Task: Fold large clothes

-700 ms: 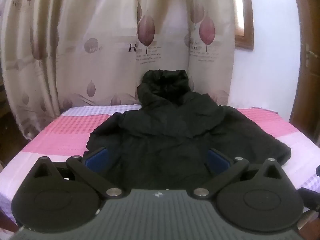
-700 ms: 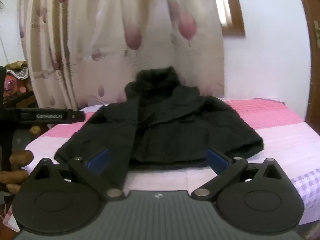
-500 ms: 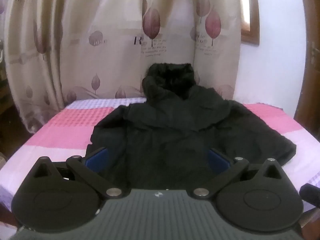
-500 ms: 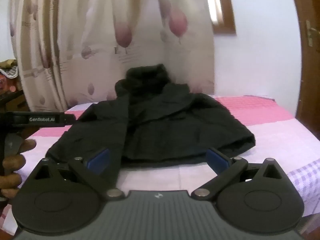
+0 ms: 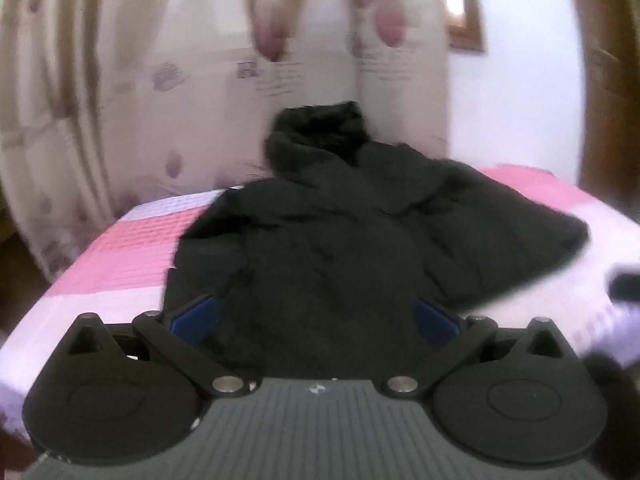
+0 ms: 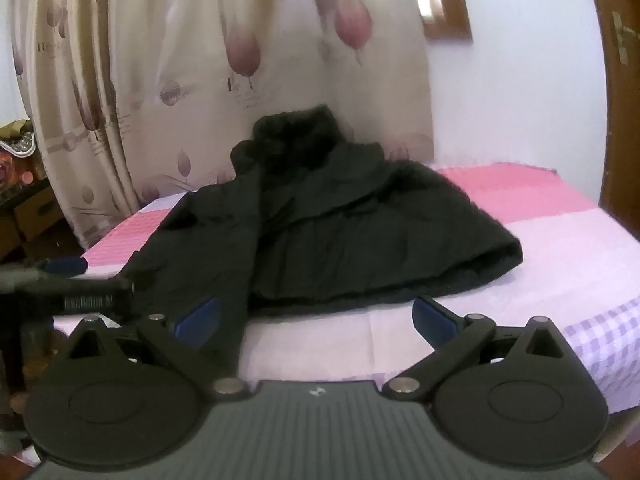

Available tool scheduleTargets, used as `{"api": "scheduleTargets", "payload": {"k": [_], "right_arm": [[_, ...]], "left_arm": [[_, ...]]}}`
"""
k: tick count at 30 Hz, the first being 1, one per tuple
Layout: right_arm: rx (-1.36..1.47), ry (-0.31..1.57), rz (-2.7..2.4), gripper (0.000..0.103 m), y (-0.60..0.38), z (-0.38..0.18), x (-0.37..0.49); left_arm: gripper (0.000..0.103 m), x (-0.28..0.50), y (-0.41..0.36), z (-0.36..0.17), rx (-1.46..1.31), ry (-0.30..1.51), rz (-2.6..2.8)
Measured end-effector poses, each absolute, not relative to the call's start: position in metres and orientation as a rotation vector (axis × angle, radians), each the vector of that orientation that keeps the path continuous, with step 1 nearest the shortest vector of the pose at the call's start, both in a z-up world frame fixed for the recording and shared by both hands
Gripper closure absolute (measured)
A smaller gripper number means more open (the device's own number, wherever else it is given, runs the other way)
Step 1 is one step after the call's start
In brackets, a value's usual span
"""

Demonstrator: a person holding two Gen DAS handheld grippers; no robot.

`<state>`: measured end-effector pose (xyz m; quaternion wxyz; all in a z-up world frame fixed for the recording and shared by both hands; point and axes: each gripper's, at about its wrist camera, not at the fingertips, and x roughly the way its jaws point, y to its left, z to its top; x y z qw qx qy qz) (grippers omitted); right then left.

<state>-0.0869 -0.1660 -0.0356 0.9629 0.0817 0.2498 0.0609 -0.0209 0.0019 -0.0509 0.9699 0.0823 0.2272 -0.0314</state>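
A black hooded jacket (image 5: 340, 248) lies spread on a bed with a pink, white and lilac sheet (image 5: 132, 256), its hood toward the curtain. My left gripper (image 5: 316, 316) hovers open over the jacket's near hem, with nothing between its blue pads. This view is blurred by motion. In the right wrist view the jacket (image 6: 340, 232) fills the middle. My right gripper (image 6: 316, 316) stands open just short of the hem, above the bare sheet (image 6: 560, 264). One finger of the left gripper (image 6: 66, 266) shows at the left, beside the jacket's left sleeve.
A beige curtain with leaf prints (image 6: 200, 80) hangs behind the bed. A wood-framed window (image 6: 448, 12) and a white wall are at the back right. A brown door (image 6: 624, 120) is on the right, and cardboard boxes (image 6: 32, 216) are at the far left.
Both grippers have moved forward and lower toward the jacket, which now looks larger. The left gripper has come in beside the left sleeve. Both stay open.
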Motion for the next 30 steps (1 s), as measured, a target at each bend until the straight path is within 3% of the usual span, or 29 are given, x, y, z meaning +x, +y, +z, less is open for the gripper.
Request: {"api": "scheduleTargets", "payload": {"k": [10,21,22,23,26,29,30], "right_arm": [[0.231,0.525,0.121,0.0,-0.176,-0.043,-0.088],[0.335,0.557,0.104,0.0,-0.195,-0.053,-0.089],[0.339,0.56,0.102,0.0,-0.196,-0.054,-0.089],[0.342,0.563,0.102,0.0,-0.197,-0.055,-0.089],[0.347,0.567,0.102,0.0,-0.199,-0.055,-0.09],[0.356,0.568,0.103,0.0,-0.201,-0.054,-0.09],[0.362,0.569,0.101,0.0,-0.2,-0.052,-0.091]], "left_arm": [[0.005,-0.053,-0.045,-0.095,0.352,0.42,-0.253],[0.015,-0.06,-0.104,-0.163,0.737,0.339,-0.197],[0.021,-0.057,-0.105,-0.169,0.752,0.355,-0.193],[0.036,-0.053,-0.104,-0.174,0.759,0.374,-0.181],[0.062,-0.045,-0.093,-0.183,0.763,0.442,-0.156],[0.083,-0.044,-0.081,-0.184,0.757,0.42,-0.122],[0.084,-0.046,-0.079,-0.178,0.739,0.413,-0.117]]}}
